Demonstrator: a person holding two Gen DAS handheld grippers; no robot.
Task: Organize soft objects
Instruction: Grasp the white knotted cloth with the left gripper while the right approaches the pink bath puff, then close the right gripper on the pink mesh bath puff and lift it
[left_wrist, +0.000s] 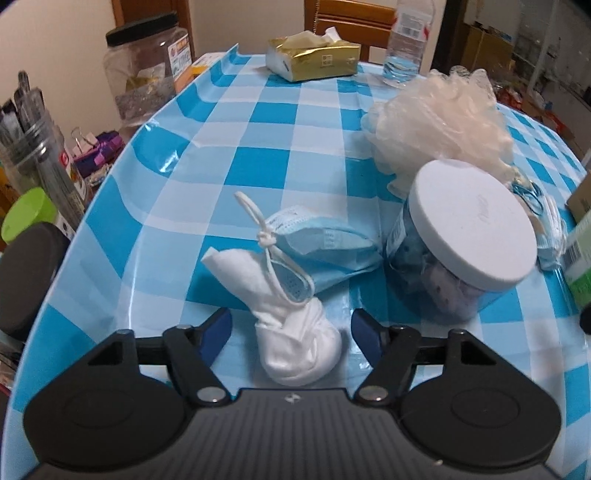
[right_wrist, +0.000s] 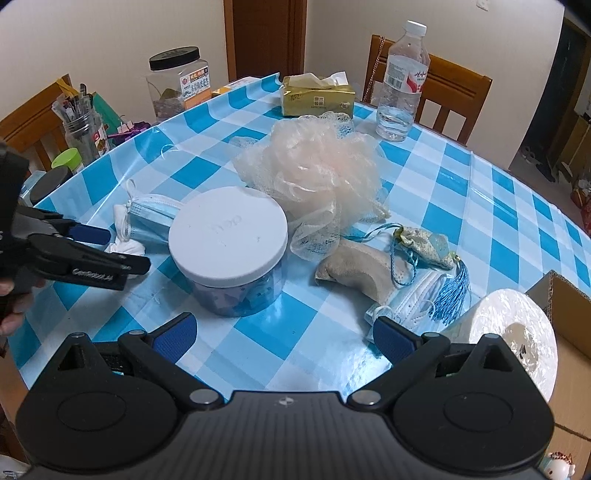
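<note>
- Straddling the white cloth bundle (left_wrist: 295, 332), the left claw (left_wrist: 291, 328) stands wide open, gripping nothing.
- Bundle looks light and squashy; pinching its thick rounded bottom, nearest the claw, seems safest.
- Right claw (right_wrist: 284, 336) gapes empty.

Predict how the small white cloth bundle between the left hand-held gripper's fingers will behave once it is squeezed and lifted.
The white cloth bundle looks soft and wrinkled, so it will probably squash rather than resist. It seems light. A mask's ear loop lies over it, so the blue face mask may drag along. The left hand-held gripper is open around it.
</note>
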